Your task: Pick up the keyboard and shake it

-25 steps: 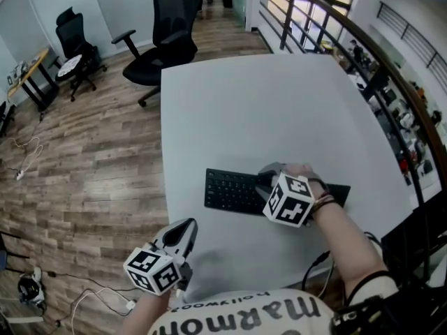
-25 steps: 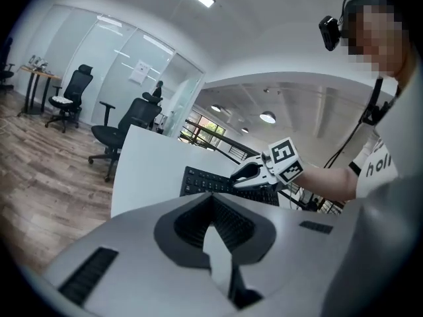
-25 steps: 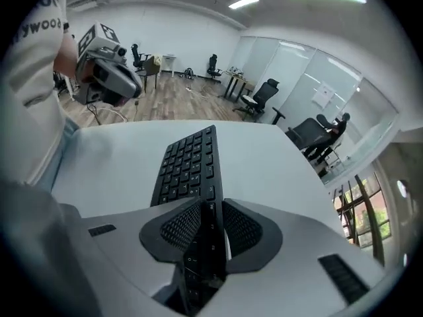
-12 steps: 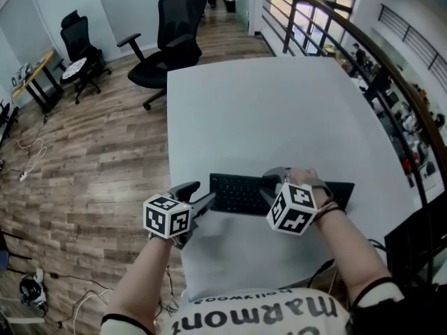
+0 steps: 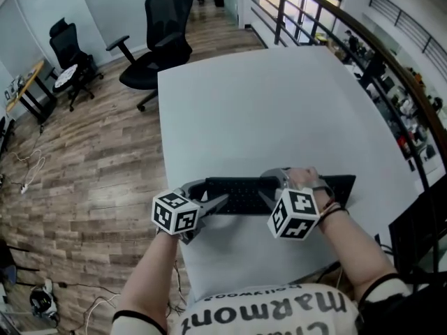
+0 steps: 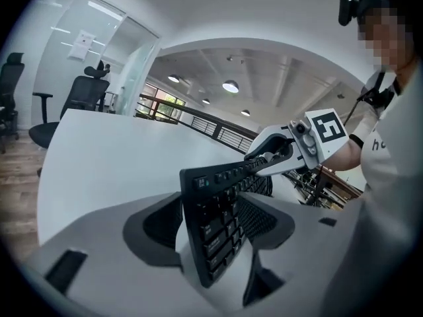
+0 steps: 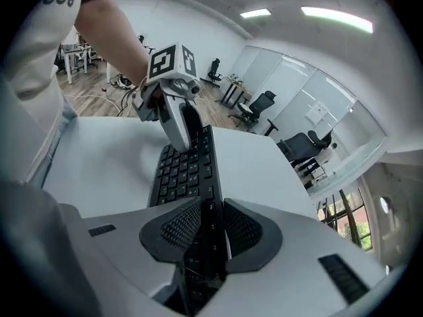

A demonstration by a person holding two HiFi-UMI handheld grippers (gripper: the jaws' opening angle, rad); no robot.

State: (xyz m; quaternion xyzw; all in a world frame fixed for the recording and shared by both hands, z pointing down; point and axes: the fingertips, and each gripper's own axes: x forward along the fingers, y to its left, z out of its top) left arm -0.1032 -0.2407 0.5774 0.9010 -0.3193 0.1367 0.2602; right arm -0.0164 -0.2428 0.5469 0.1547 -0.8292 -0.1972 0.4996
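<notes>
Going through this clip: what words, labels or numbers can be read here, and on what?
"marmo…": large print on the shirt, upside down in the head view, roughly read; the rest is cut off.
Keyboard key legends: too small to read.
Marker cubes: square patterns only, no words.
Sheet on the glass wall: blurred, unreadable.

The flat black plastic keyboard lies on a plain white tabletop. The pale grey left gripper and right gripper bear black-and-white square markers. The plank floor is brown wood-grain.

White table, black keyboard lying near its front edge
</notes>
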